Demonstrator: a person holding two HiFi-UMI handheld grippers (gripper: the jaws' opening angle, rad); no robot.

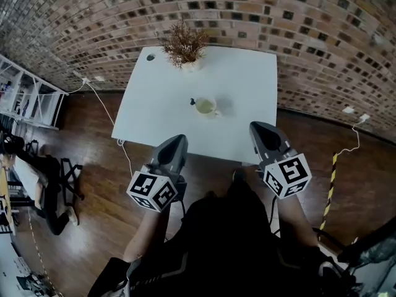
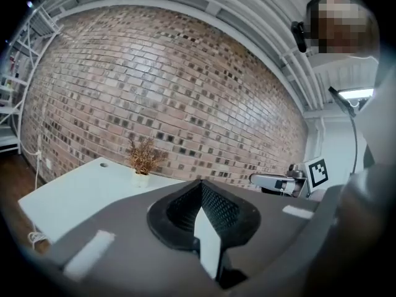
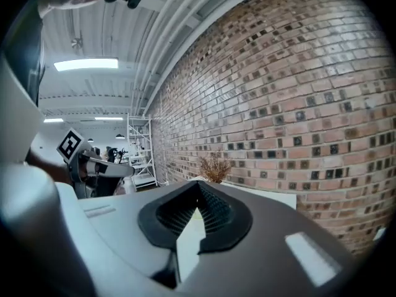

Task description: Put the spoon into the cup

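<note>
The spoon (image 1: 193, 101) shows only as a small dark stub over the left rim of the cup (image 1: 206, 107), too small to tell its material; the rest seems to lie inside. The cup is a round, pale, glossy mug with a yellowish-green inside and a small handle on its right. It stands alone near the middle of a smooth, matte white rectangular table (image 1: 247, 79). At the table's far edge a bushy brown dried plant (image 1: 184, 42) of thin brittle twigs sits in a small white pot (image 1: 189, 65), with a small dark round hole (image 1: 150, 57) in the tabletop to its left. Both grippers hang off the table's near edge, well apart from the cup. The left gripper (image 1: 178, 140) is clenched on nothing, its black ribbed pads meeting in a point in the left gripper view (image 2: 201, 184) within a smooth grey shell. The right gripper (image 1: 257, 127) is likewise closed and empty, pads together in its own view (image 3: 199, 184). Each carries a white cube (image 1: 153, 190) printed with black square markers. Behind the table curves a rough brick wall (image 1: 309, 36) in mixed reds, browns and dark headers; below lies a dark, glossy wooden plank floor (image 1: 99, 184), crossed by a thin white cable (image 1: 111, 113).
</note>
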